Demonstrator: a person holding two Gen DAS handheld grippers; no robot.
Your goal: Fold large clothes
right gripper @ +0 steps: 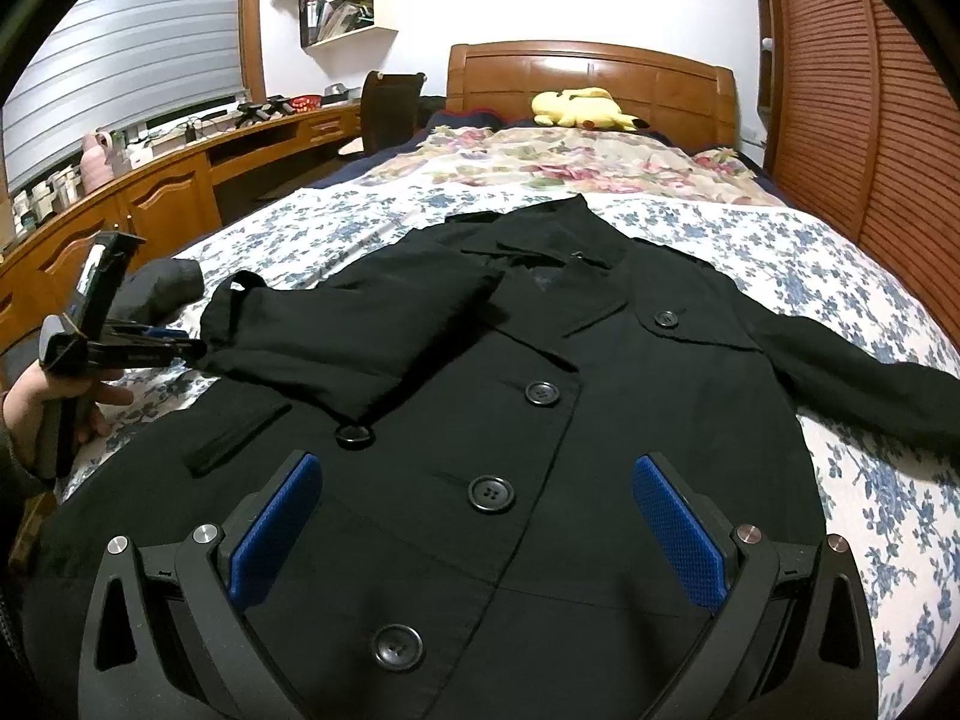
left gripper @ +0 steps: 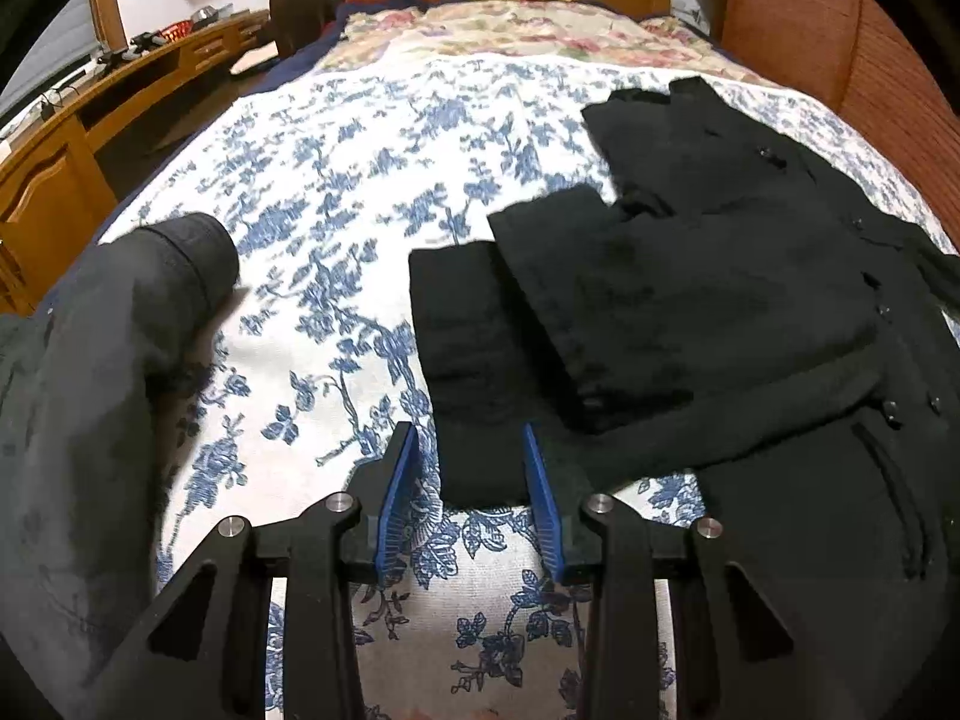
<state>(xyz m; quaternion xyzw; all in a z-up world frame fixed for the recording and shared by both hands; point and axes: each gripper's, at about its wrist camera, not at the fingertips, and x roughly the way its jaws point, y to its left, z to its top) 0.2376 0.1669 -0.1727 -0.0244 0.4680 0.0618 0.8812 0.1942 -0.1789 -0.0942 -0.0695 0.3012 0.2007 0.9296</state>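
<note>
We had the black coat (right gripper: 540,420) lying front-up on the floral bedspread (right gripper: 870,480), one sleeve (right gripper: 360,330) folded across its chest. Our left gripper (left gripper: 471,468) held its fingers partly apart around that sleeve's cuff (left gripper: 474,360), though whether they pinched it we couldn't tell. Our right gripper (right gripper: 480,516) hovered over the buttons, fingers wide apart, gripping nothing.

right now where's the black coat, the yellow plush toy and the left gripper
black coat (right gripper: 600,420), right wrist view, on its buttoned front panel
yellow plush toy (right gripper: 579,107), right wrist view, on its body by the headboard
left gripper (left gripper: 471,480), left wrist view, midway between its blue fingertips
</note>
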